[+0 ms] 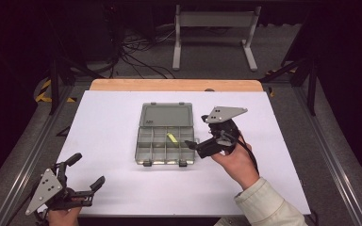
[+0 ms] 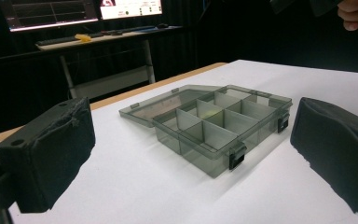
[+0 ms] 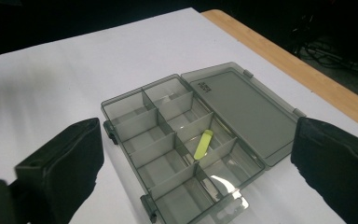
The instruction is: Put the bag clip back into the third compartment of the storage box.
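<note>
- so, at the left the left gripper sits near the table's near edge, well apart from the organiser box; its jaws stand spread wide with nothing between them, so it looks idle.
- in the middle the organiser box lies open, its lid folded flat toward the far side.
- a small yellow piece lies loose in one compartment, leaning across a divider; placing it looks done.
- at the right the right gripper hovers just beside the box's right edge, jaws wide apart and holding nothing.
- what seems left, judging from the open lid: swing it shut and press the two front latches.
</note>
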Demonstrator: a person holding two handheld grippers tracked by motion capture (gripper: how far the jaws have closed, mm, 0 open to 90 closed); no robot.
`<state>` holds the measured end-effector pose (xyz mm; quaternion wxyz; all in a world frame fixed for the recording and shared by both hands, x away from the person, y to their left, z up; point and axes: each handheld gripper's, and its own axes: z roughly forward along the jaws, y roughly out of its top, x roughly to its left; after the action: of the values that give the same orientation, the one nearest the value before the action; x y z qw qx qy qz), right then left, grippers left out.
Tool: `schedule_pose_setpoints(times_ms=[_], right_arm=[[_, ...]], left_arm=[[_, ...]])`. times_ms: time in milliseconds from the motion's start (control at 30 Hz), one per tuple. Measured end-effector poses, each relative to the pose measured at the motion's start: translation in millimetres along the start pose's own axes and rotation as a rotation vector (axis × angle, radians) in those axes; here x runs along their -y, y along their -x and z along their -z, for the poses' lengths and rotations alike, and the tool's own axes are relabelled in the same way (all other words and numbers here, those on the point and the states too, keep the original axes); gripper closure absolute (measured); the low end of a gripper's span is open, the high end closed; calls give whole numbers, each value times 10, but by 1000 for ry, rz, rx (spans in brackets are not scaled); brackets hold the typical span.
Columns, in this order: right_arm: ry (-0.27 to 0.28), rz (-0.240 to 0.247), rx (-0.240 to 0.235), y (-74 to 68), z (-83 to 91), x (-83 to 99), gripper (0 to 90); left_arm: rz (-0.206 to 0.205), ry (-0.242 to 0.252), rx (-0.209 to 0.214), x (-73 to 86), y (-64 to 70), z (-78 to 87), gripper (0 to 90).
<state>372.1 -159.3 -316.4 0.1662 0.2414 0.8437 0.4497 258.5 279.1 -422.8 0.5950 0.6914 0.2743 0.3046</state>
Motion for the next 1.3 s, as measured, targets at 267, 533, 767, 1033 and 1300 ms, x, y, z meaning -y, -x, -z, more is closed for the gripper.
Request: schedule_pose_setpoints(times_ms=[267, 533, 767, 1033, 1300], right_arm=[[69, 13, 13, -16, 265, 141, 6], [121, 17, 49, -12, 454, 325, 5], [149, 8, 81, 22, 602, 532, 5], [173, 11, 89, 30, 730, 777, 5], [209, 17, 108, 40, 760, 1084, 1]], left_arm=[[-2, -3, 0, -2, -4, 1, 5], [-2, -1, -1, -4, 0, -3, 5], [-2, 0, -2, -4, 1, -4, 5], [-3, 0, -3, -5, 7, -5, 5], [-4, -1, -3, -7, 4, 0, 5]])
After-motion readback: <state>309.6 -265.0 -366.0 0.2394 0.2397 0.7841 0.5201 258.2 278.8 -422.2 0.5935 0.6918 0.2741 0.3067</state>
